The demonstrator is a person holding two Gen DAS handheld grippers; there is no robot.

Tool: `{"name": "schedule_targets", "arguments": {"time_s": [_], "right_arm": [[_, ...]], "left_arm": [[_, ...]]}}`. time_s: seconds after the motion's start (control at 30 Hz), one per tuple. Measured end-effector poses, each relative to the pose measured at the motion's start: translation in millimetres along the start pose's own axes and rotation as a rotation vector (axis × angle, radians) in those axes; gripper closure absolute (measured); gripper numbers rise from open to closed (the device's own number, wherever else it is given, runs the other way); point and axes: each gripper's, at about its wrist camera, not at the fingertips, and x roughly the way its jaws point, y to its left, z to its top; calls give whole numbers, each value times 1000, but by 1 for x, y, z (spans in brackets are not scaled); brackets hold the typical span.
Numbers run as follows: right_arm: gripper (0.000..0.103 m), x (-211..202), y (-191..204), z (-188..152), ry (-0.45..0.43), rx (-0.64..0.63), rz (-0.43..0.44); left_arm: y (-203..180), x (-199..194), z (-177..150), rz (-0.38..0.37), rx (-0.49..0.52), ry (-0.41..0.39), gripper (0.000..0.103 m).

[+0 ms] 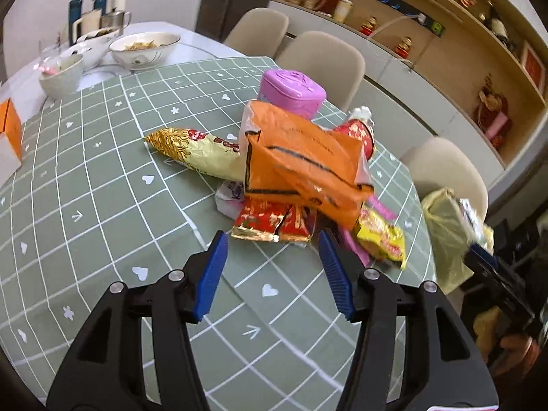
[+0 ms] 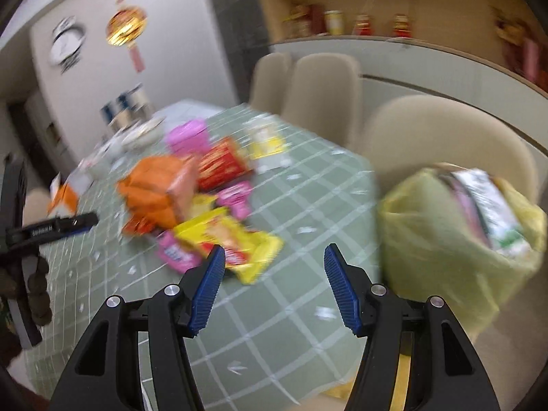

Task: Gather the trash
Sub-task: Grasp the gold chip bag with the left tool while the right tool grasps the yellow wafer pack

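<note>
A heap of trash lies on the green checked tablecloth [image 1: 102, 185]: a crumpled orange bag [image 1: 301, 157], a gold foil wrapper [image 1: 195, 147], red and gold packets [image 1: 274, 222], a yellow snack packet [image 1: 382, 239] and a pink-lidded tub [image 1: 291, 90]. My left gripper [image 1: 274, 239] hangs open just short of the red packets, nothing between its pads. My right gripper [image 2: 274, 253] is open and empty above the table edge, beside the yellow snack packet [image 2: 233, 239]. A yellow-green trash bag [image 2: 455, 233] with wrappers inside stands off the table's right edge. The right wrist view is blurred.
Bowls [image 1: 144, 48] with food, cups and flasks [image 1: 99, 10] crowd the far left of the table. An orange box [image 1: 10, 126] sits at the left edge. Beige chairs [image 1: 322, 58] line the far side, with cabinets and shelves [image 1: 445, 51] behind.
</note>
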Motion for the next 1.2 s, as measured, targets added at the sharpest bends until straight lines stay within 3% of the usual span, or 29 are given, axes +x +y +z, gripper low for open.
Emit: {"name": "schedule_targets", "arguments": {"time_s": [0.13, 0.23, 0.47, 0.77, 0.9, 1.17, 1.2], "right_arm": [[46, 36, 30, 10, 44, -161, 19], [46, 66, 30, 21, 78, -209, 31], [47, 132, -4, 37, 196, -35, 123], [47, 93, 14, -13, 266, -26, 213], [47, 75, 24, -10, 204, -82, 202], [47, 116, 40, 2, 226, -152, 168], [51, 119, 43, 1, 236, -162, 165]], "left_arm": [[8, 5, -4, -13, 12, 32, 51], [11, 10, -3, -24, 23, 48, 51], [10, 28, 2, -32, 40, 101, 51], [11, 38, 5, -51, 9, 118, 51], [12, 40, 4, -51, 5, 125, 51], [14, 36, 2, -48, 3, 119, 51], [15, 34, 2, -48, 4, 114, 51]]}}
